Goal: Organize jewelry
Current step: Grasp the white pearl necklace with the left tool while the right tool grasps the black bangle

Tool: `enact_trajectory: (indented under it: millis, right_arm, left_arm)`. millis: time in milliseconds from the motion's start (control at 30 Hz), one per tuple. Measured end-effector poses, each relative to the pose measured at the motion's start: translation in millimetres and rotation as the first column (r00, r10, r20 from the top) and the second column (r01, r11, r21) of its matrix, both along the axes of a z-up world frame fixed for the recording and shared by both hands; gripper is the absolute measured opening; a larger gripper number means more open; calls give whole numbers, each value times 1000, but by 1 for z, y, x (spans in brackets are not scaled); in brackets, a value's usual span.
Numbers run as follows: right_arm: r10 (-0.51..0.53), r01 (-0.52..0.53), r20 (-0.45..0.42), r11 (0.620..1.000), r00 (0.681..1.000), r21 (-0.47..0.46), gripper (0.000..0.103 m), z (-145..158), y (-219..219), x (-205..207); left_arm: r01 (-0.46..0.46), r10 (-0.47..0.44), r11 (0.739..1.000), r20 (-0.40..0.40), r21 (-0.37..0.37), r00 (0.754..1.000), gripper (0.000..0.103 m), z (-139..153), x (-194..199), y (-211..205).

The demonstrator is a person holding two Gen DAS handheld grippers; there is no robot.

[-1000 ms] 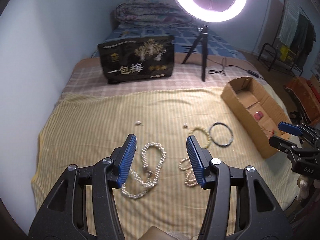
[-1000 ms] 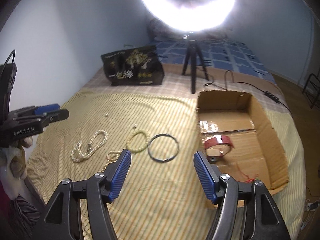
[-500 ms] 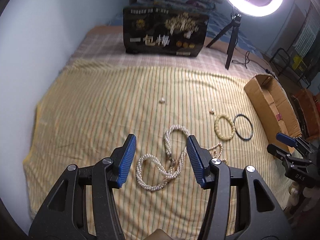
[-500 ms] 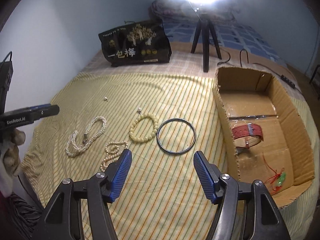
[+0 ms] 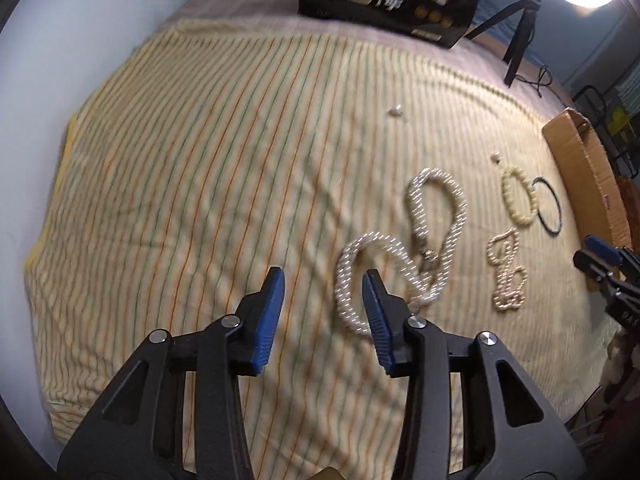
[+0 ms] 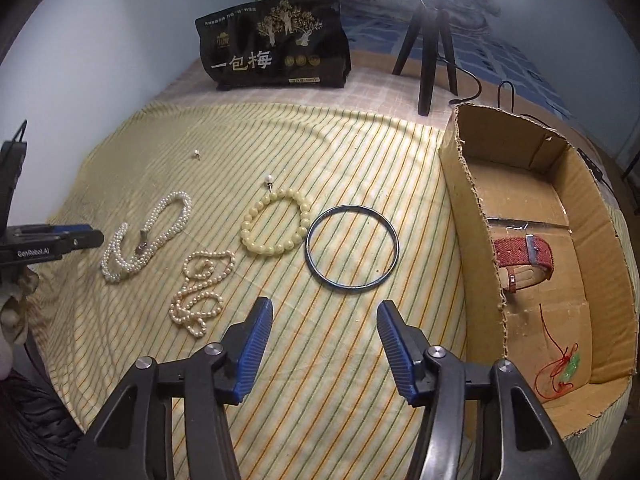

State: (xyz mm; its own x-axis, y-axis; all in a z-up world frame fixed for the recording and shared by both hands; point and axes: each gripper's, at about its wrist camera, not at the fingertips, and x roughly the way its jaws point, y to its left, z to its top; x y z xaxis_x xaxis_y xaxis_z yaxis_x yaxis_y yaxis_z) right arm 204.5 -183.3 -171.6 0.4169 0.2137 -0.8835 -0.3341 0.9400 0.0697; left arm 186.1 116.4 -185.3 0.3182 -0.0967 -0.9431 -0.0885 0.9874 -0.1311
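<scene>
On the striped yellow cloth lie a white pearl necklace (image 5: 436, 236) (image 6: 148, 236), a small cream pearl strand (image 6: 200, 284) (image 5: 506, 276), a yellow bead bracelet (image 6: 276, 222) (image 5: 518, 194) and a dark bangle (image 6: 352, 248) (image 5: 548, 206). Two loose pearl studs (image 6: 269, 178) (image 6: 196, 154) lie farther back. My left gripper (image 5: 323, 280) is open and empty, just left of the white necklace. My right gripper (image 6: 325, 312) is open and empty, in front of the bangle. The cardboard box (image 6: 464, 208) at the right holds a red watch (image 6: 524, 258) and a red-string charm (image 6: 560, 368).
A black printed bag (image 6: 276, 44) stands at the back of the bed. A ring light's tripod (image 6: 430, 44) and its cable stand behind the box. A wall runs along the left side. The cloth's front edge drops off near both grippers.
Both grippers have moved forward and lower toward the cloth. The left gripper has shifted left, so the white necklace now lies at its right finger. The jewelry has not moved.
</scene>
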Motion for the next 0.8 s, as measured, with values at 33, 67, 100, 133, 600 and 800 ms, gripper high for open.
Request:
enact_trajectory:
  millis: [33,67,100,133,600,800]
  right_arm:
    - [-1,1,-1,1000,1000,-1,56,-1,0,1]
    - [-2,2,-4,1000,1000,-2,55,-2,1,2]
    - [-3,3,-6,1000,1000,-3,55,-3,2,3]
    - [-4,4,-7,1000,1000,-4,55,-3,3,3]
    - [-1,1,-27,1000,1000,-14,51,-20,14,20]
    - [7,-8,-23,999,1000,-34,51,-28,24,31]
  left_arm:
    - [6,-6,1000,-7,0,1000,41,-4,-1,-1]
    - [12,-12,1000,-13,6,1000,41,-7,-1,-3]
    - [15,-15,1000,-15,13,1000,41,-10,-1,-4]
    - [19,-19,1000,-16,20,1000,41,-12,0,-7]
    - [18,-26,993,62,116,998,40,-26,17,-31]
    - [21,-27,995,70,95,997,14,-25,22,-32]
